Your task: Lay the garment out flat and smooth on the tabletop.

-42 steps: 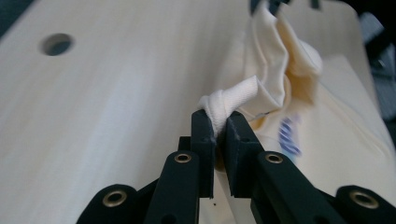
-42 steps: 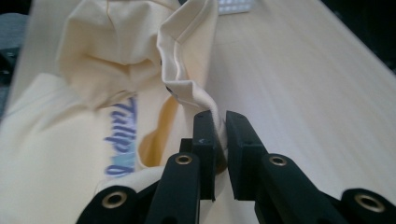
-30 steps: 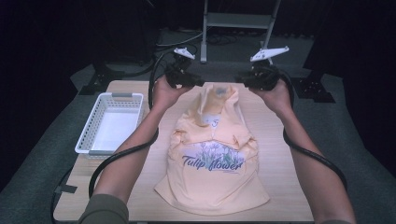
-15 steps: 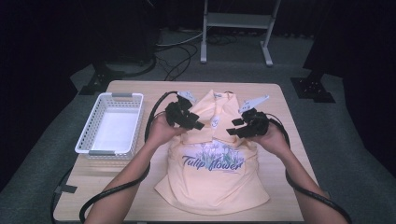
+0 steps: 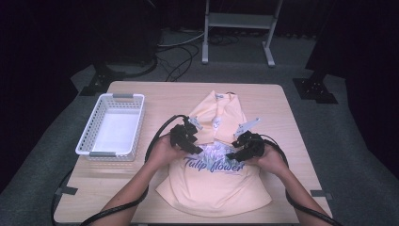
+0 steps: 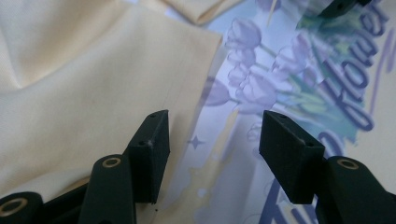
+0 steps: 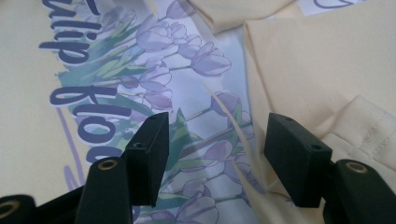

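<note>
T-shirt (image 5: 214,188) (pale yellow), wooden table (image 5: 155,94), dark room

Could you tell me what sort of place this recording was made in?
Probably a lab or studio set up for recording: a lone wooden table on grey carpet, dark surroundings, a metal stand and loose cables behind it.

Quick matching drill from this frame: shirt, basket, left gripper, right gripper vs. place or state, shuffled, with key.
1. shirt
2. basket
3. left gripper
4. right gripper

A. white, at the table's left
B. jaws open at the print's right edge
C. pale yellow, top folded down
D. jaws open at the print's left edge

Pairs: 1-C, 2-A, 3-D, 4-B
</note>
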Tool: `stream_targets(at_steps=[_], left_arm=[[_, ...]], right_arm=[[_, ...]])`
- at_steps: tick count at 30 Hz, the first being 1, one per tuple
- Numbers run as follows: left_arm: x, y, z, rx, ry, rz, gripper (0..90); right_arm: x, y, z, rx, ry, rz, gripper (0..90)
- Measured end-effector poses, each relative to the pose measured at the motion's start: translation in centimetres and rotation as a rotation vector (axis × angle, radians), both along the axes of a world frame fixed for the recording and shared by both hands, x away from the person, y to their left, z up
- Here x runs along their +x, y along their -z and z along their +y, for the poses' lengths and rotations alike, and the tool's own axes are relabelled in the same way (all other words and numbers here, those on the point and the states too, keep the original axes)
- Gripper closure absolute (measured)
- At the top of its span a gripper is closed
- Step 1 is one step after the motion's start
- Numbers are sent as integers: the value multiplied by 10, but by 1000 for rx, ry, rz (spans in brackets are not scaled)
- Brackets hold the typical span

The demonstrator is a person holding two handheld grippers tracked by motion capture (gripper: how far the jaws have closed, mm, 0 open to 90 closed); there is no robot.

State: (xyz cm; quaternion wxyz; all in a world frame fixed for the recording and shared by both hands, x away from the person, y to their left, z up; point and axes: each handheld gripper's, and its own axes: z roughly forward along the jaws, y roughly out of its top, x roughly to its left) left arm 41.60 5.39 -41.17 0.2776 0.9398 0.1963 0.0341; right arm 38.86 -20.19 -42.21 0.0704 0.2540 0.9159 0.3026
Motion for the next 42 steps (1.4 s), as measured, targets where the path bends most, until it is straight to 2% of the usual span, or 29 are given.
stream_targets(at_steps=[3, 5, 8, 13, 17, 20, 25, 32, 35, 38, 42], left_arm=[[-2, 3, 2, -23, -8, 8, 395], [-4, 3, 2, -16, -9, 5, 394], [-9, 4, 3, -12, -5, -1, 390], [-18, 6, 8, -51, -32, 9, 374], [-30, 6, 9, -40, -22, 11, 367], [-39, 7, 8, -39, -17, 6, 308], [-57, 7, 7, -13, -6, -10, 305], [-81, 7, 8, -15, 0, -12, 305], [-91, 8, 8, -11, 4, -26, 301], [-101, 9, 6, 13, 7, -61, 298], [-111, 9, 7, 8, 1, -63, 295]], right_arm=[[-1, 2, 0, 7, 1, -5, 382], [-2, 3, -1, 19, 3, -10, 378], [-7, 4, 0, 8, -13, -33, 341], [-13, 8, -3, 37, -9, -55, 336], [-21, 8, -3, 46, -7, -54, 333], [-27, 9, -3, 52, -13, -55, 324], [-40, 10, -3, 57, -29, -58, 321], [-64, 12, -6, 78, -39, -69, 314], [-74, 12, -6, 81, -44, -68, 312], [-82, 13, -6, 88, -47, -77, 310], [-91, 14, -7, 92, -51, -82, 310]])
